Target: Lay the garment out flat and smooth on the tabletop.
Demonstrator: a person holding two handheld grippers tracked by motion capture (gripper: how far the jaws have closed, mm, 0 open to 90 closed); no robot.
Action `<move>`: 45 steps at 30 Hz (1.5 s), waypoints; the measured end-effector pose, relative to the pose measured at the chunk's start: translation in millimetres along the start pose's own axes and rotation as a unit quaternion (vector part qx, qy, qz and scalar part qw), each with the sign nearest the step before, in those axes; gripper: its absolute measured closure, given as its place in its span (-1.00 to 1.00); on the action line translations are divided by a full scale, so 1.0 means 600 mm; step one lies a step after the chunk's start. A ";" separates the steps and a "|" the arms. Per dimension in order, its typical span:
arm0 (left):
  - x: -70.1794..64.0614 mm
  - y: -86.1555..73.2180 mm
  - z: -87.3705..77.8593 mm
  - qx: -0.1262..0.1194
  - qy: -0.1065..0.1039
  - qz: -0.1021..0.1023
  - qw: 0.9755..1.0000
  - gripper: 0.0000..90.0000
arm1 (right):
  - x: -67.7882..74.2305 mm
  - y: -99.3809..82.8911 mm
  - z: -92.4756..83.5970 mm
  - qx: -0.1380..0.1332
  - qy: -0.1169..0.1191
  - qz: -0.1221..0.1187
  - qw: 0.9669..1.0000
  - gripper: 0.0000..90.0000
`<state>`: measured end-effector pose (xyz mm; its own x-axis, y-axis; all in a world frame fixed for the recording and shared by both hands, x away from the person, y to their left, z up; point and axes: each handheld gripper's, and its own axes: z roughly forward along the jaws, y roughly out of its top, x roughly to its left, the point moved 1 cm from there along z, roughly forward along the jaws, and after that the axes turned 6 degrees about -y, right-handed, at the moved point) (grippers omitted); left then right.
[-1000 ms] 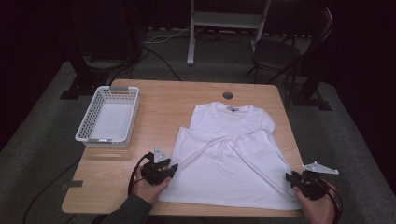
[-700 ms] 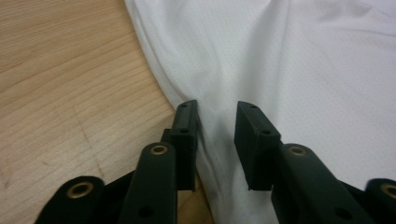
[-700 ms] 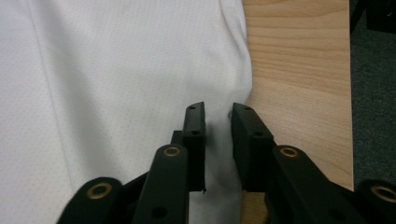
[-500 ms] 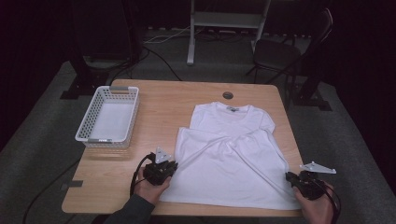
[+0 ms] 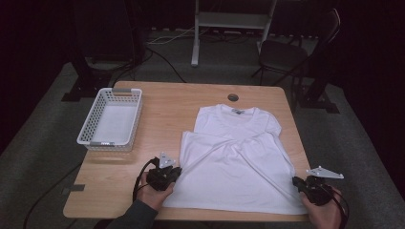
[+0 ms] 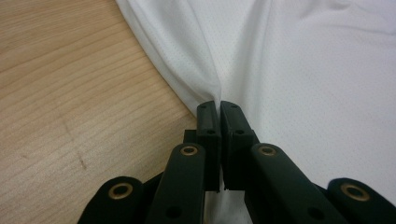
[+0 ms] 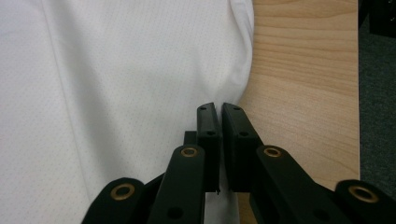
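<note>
With the left gripper (image 6: 218,108) and right gripper (image 7: 220,109) each just closed and clamped on a near hem corner of the white T-shirt (image 5: 239,162) lying right of the basket (image 5: 111,119), both corners should be lifted evenly, as apparently only a thin fold is pinched.

A: What do you see between the black jaws of the right gripper (image 7: 219,108)?

B: The jaws have just been closing, and now they stand almost together. A fold of the white T-shirt (image 7: 116,93) is pinched between them, at the edge of the cloth.

A: Where does the shirt lie?

B: It covers the left and the middle of the view, with soft creases. To the right of its edge I see the bare wooden table (image 7: 303,79), and beyond the table edge a strip of grey floor (image 7: 377,116).
</note>
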<state>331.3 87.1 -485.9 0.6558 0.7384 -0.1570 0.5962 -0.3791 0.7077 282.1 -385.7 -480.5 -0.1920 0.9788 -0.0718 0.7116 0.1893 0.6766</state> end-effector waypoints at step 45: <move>-0.003 -0.029 -0.041 -0.002 0.004 0.002 1.000 0.96 | -0.014 -0.046 -0.059 -0.006 -0.014 0.015 1.000 0.90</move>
<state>308.3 106.1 -481.0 0.6546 0.7414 -0.1478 0.5912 -0.3803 0.7112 240.1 -401.7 -472.6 -0.1518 0.9858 -0.0723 0.7086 0.1596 0.6874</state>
